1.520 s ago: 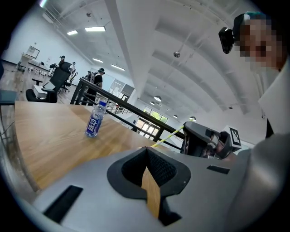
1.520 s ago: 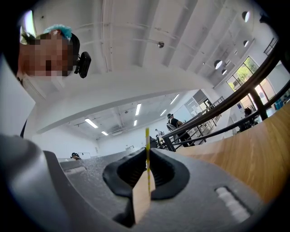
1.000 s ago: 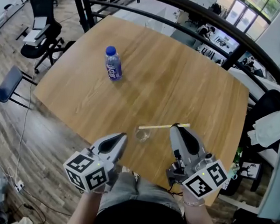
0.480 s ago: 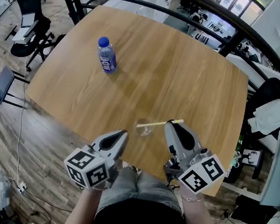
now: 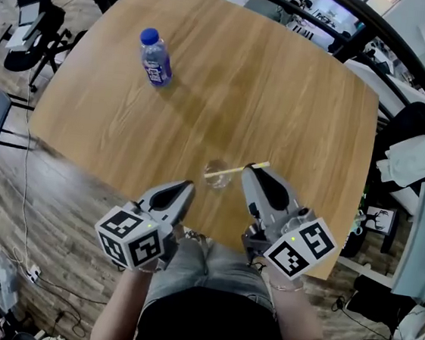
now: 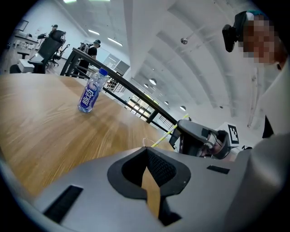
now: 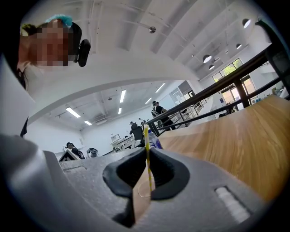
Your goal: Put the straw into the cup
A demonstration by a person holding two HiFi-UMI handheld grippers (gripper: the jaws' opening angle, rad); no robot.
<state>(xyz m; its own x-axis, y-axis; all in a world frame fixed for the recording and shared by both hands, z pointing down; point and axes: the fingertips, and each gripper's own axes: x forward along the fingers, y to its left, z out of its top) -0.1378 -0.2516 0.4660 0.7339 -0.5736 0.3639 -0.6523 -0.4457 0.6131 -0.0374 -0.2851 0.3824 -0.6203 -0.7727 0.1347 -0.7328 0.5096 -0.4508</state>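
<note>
On wood table [image 5: 283, 82], cup [image 5: 217, 173], bottle [image 5: 156, 60], seemingly office [image 5: 48, 208]

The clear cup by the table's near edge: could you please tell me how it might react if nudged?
The cup looks thin, clear and empty, so probably light and easy to tip. It stands near the table edge, so a push might send it off.

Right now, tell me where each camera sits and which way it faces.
Head view: on the person's head, facing steeply down at table, bottle, cup; both arms, left gripper, right gripper show.
Left gripper view: on that gripper, facing across the table along its shut jaws; right gripper shows.
Right gripper view: on that gripper, facing along jaws clamped on the straw.
Shared: all three show the bottle.
</note>
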